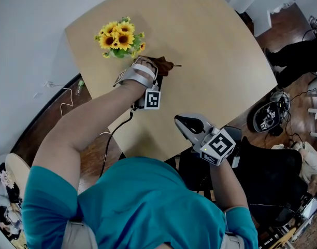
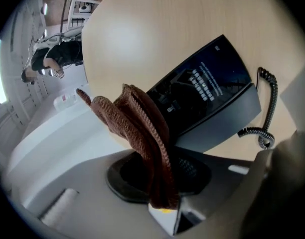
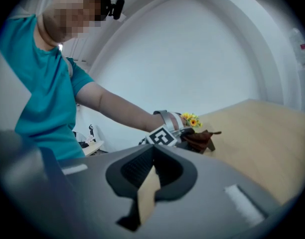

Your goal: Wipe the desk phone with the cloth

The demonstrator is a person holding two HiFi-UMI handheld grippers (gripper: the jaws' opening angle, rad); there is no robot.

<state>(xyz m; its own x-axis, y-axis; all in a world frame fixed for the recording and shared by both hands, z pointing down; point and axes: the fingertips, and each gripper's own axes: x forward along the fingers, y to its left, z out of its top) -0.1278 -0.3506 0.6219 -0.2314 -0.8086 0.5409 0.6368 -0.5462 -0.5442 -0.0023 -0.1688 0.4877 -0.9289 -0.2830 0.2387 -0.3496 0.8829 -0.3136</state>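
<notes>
Best to hold the brown cloth (image 2: pixel 137 128) pinched firmly in the left gripper (image 2: pixel 161 195), lay its loose fold flat on the black phone (image 2: pixel 207 96) just beyond it at centre right of the left gripper view, and drag lightly along the keypad, clear of the coiled cord (image 2: pixel 264 108). Worth steadying the base with the right gripper (image 1: pixel 192 124), closed on nothing at lower centre of the head view. Counted: one phone, one cloth, one cord, one bunch of sunflowers (image 1: pixel 119 38) at upper left of the worktop (image 1: pixel 210 51), two grippers.

Left gripper (image 2: pixel 161 190) outstretched, clamping cloth (image 2: pixel 137 123); right gripper (image 3: pixel 148 183) near torso, closed.
</notes>
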